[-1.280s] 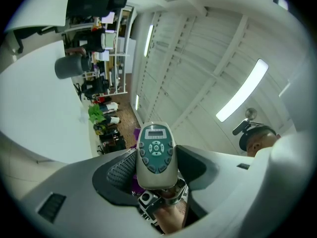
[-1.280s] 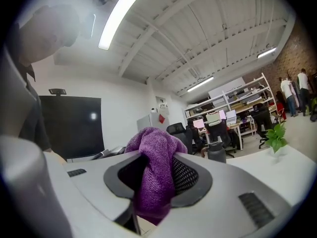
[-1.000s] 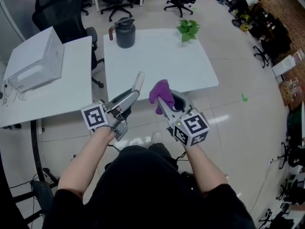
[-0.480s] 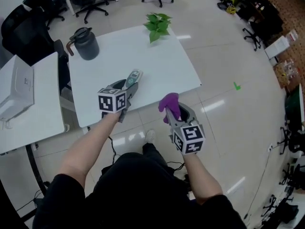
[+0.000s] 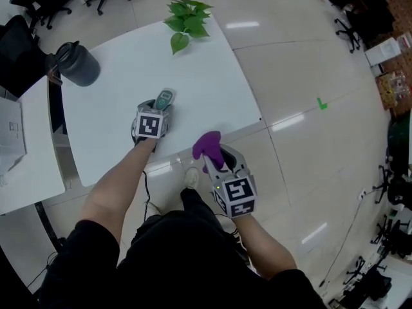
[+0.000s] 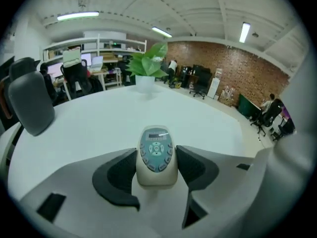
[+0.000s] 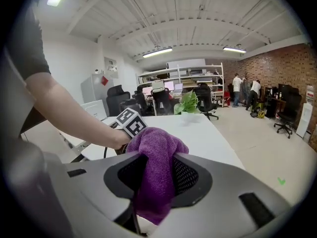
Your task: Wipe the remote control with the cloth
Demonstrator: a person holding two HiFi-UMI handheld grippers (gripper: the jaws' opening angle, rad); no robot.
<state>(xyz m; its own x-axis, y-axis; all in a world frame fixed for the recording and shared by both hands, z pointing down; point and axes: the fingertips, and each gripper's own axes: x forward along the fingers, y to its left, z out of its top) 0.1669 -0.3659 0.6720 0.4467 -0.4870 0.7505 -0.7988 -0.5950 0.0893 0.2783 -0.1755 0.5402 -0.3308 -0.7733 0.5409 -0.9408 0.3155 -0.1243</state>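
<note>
Two tables: main table (image 5: 212, 76), side table (image 5: 29, 172) beside it. On main table: one plant (image 5: 185, 18), one jug (image 5: 77, 64). Over it: one remote (image 5: 164, 98). Off its edge: one cloth (image 5: 207, 145).

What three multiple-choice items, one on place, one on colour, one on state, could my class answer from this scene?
1. The potted plant stands: A at the far edge of the table; B on the floor; C on a chair.
2. The cloth is: A yellow; B purple; C white.
3. The left gripper is: A open, empty; B shut on the cloth; C shut on the remote control.
1 A: it rests on the white top. 2 B: purple fabric fills the right gripper. 3 C: both pads press the remote's sides.
</note>
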